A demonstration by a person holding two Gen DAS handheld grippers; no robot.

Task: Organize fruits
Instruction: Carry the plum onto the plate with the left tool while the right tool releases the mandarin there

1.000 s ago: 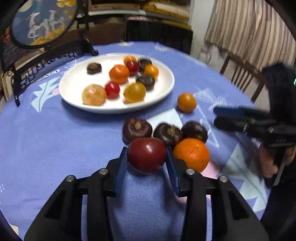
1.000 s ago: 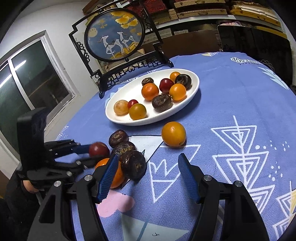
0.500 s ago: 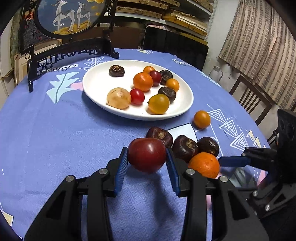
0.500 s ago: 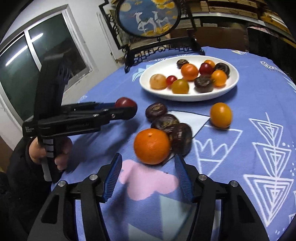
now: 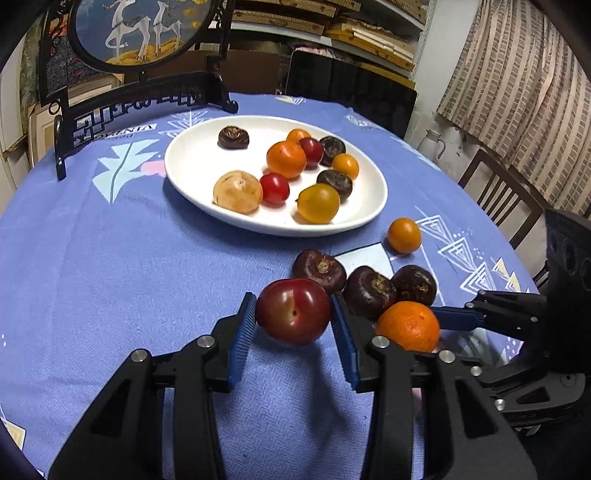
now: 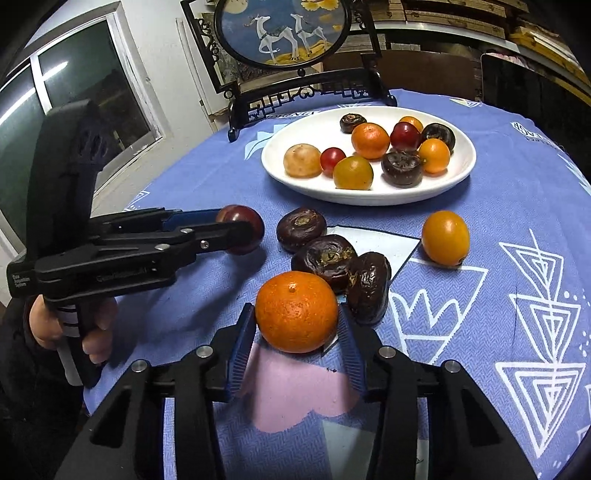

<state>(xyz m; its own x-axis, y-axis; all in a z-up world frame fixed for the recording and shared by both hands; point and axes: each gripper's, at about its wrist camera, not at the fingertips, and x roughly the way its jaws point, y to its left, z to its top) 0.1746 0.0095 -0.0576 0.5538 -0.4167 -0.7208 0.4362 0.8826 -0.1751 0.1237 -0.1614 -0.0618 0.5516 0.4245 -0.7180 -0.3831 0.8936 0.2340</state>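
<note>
My left gripper (image 5: 293, 312) is shut on a dark red plum (image 5: 293, 310) and holds it above the blue cloth; it also shows in the right wrist view (image 6: 240, 229). My right gripper (image 6: 297, 317) has its blue pads close on both sides of a large orange (image 6: 297, 310) that rests on the cloth. The white plate (image 5: 192, 184) holds several fruits. Three dark water chestnuts (image 6: 325, 254) and a small yellow-orange fruit (image 6: 445, 238) lie on the cloth beside the orange.
A black carved stand with a round deer painting (image 6: 280, 29) rises behind the plate. A window (image 6: 74, 92) is at the left, chairs (image 5: 495, 192) and a curtain at the right. The round table's edge curves close on both sides.
My left gripper has lifted the plum and swung left toward the plate. My right gripper has moved in onto the orange and narrowed around it.
</note>
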